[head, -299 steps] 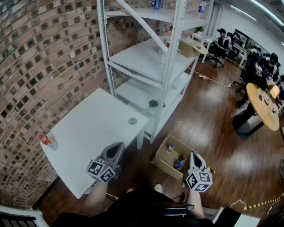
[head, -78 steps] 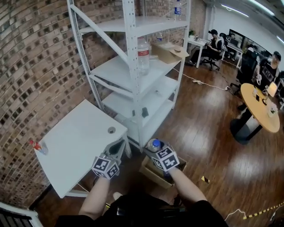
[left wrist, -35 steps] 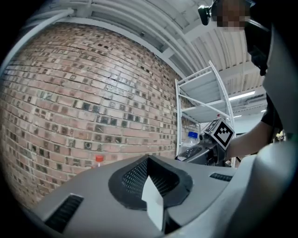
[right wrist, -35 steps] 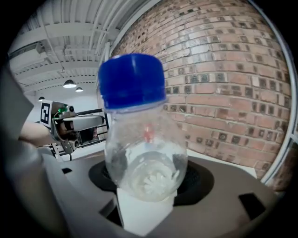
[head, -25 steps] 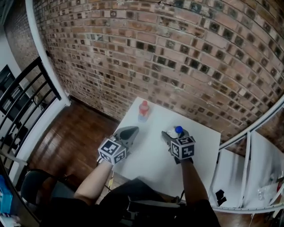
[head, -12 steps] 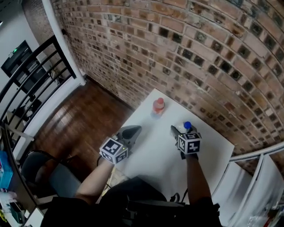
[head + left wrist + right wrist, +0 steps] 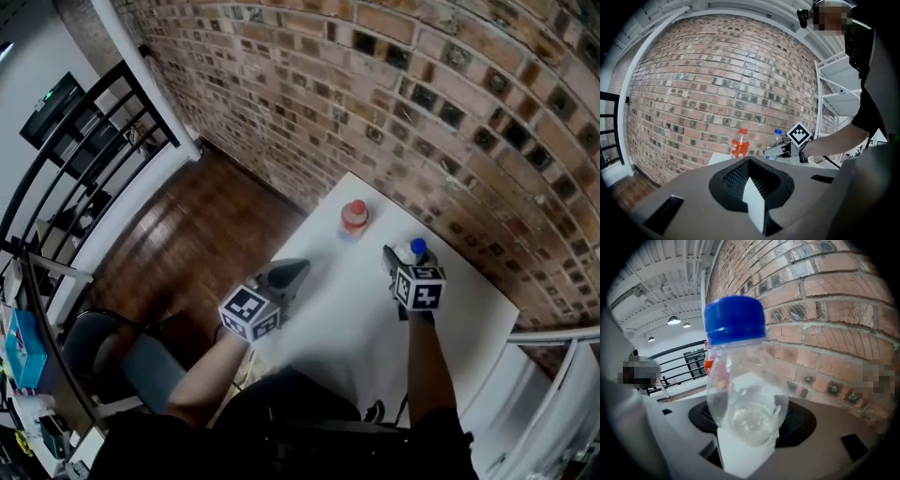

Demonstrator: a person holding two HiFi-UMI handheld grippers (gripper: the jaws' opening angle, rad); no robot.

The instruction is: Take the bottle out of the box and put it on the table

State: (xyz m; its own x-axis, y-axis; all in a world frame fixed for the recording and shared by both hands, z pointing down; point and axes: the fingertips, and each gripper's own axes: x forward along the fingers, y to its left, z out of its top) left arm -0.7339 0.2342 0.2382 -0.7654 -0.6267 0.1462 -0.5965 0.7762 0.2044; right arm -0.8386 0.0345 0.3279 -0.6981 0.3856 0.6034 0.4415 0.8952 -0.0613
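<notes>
My right gripper [image 7: 398, 258] is clamped on the bottle [image 7: 740, 380], a clear one. Its rounded body sits right against my pads, and its blue cap [image 7: 734, 318] stands upright above them. The bottle is over the white table [image 7: 347, 328], on the side near the wall. I cannot tell whether its base touches the top.

My left gripper [image 7: 286, 275] has its fingers [image 7: 292, 271] pressed together with nothing between them. It is out over the table's near edge, well to the left of my right one, and points across the top.

Just past the held bottle and a little to its left, an orange bottle [image 7: 353, 217] with a red cap stands on the table. It is apart from both grippers. From my left gripper it is almost straight ahead, with my right gripper and its bottle just to the right of it.

Behind all of that, close beyond the table's far edge, rises the brick wall [image 7: 422, 94].
</notes>
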